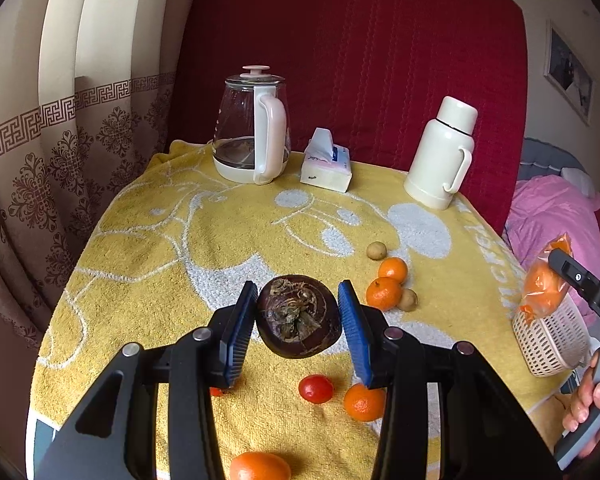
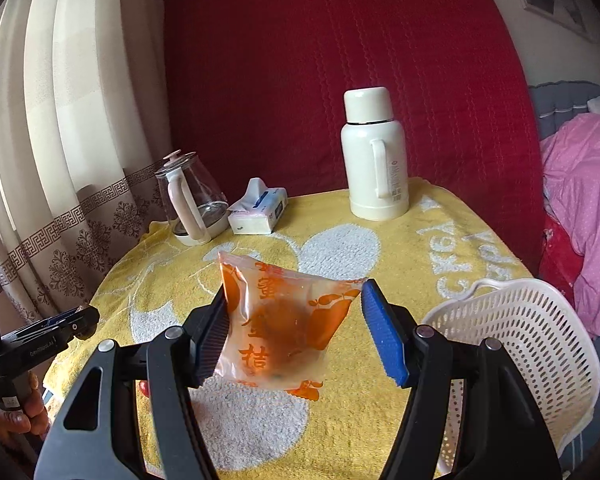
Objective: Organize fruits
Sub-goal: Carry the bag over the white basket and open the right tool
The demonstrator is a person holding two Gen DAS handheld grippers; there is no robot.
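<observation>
While my left claw (image 1: 298, 322) hangs above the yellow towel (image 1: 148, 248), its blue pads sit on both sides of a dark round fruit (image 1: 299, 317). The left pad seems to touch it, but at the right pad I see a thin gap, so I cannot tell if the fruit is truly gripped. I judge that I carry it toward the basket (image 1: 548, 344) at 3 o'clock, because the fruits must be collected there. Below the claw, at 6 o'clock, a cherry tomato (image 1: 316, 389) and a mandarin (image 1: 364, 402) lie on the towel; two more mandarins (image 1: 385, 292) and small brown fruits wait at 2 o'clock, well apart from the kettle (image 1: 254, 140).

My right claw (image 2: 296, 332) is raised level over the table. A packet (image 2: 284, 328) with orange print, with one fruit inside, leans on the left pad, while the right pad stands clearly apart from it, so these jaws are spread. The white basket (image 2: 540, 344) is just beside, at 3 o'clock, probably the next place for this packet.
</observation>
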